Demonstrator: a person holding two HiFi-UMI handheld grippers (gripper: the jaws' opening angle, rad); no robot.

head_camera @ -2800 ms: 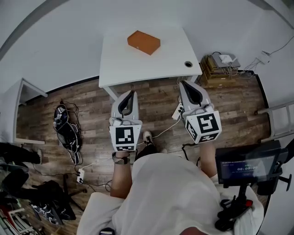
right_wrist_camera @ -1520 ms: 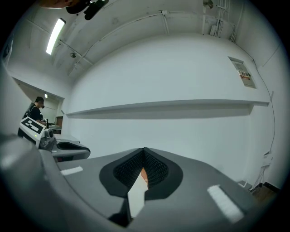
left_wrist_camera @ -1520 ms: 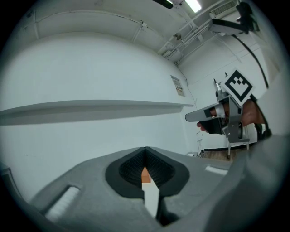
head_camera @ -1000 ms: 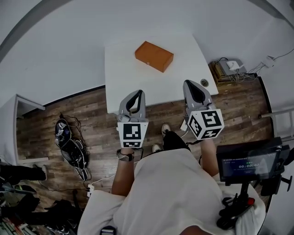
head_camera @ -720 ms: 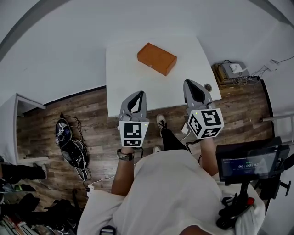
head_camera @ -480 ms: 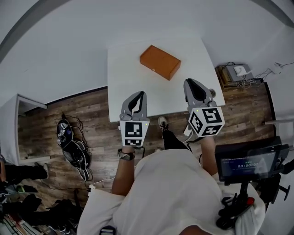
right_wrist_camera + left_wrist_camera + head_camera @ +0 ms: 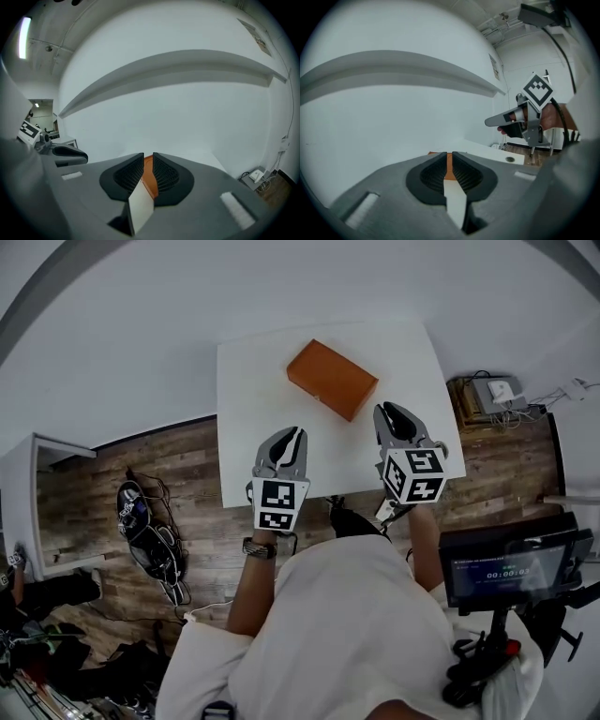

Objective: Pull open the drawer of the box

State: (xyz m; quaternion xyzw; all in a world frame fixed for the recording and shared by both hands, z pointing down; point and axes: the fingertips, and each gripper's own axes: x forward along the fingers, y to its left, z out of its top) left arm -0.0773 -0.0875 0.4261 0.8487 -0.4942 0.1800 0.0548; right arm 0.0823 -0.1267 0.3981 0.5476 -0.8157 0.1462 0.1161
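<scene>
Head view, box: an orange box [image 7: 332, 379] lies shut and askew on the far half of a white bench [image 7: 251, 381]. Its drawer front cannot be made out.
Head view, left tongs: the left tongs [image 7: 293, 433] hover over the near part of the bench, short of the box and apart from it.
Head view, right tongs: the right tongs [image 7: 394, 412] hover near the box's right end, not touching it.
Left gripper view, jaws: a narrow slit that is opening, with nothing between them. A strip of the orange box shows through the slit, farther off on the bench.
Right gripper view, jaws: also a narrow gap that is opening, and empty. The box shows beyond it.
Risk, sliding: the box looks light and the bench smooth. A pull on the drawer with no hold on the shell would probably drag the whole box toward the edge.
Risk, aim: the box sits askew, so tongs coming in straight may meet a corner and spin it instead of catching the drawer.
Risk, grip: jaws this narrow may not fit around the box body unless they open wider.
Surface: a plain white top, bare but for the box, with a round cable hole [image 7: 509, 159] near one edge.
Room: a white wall stands behind the bench, above a wood-plank floor [image 7: 141, 451]. Dark gear and cables [image 7: 141, 521] lie on the floor at the left. A small screen on a stand [image 7: 506, 568] is at the right.
</scene>
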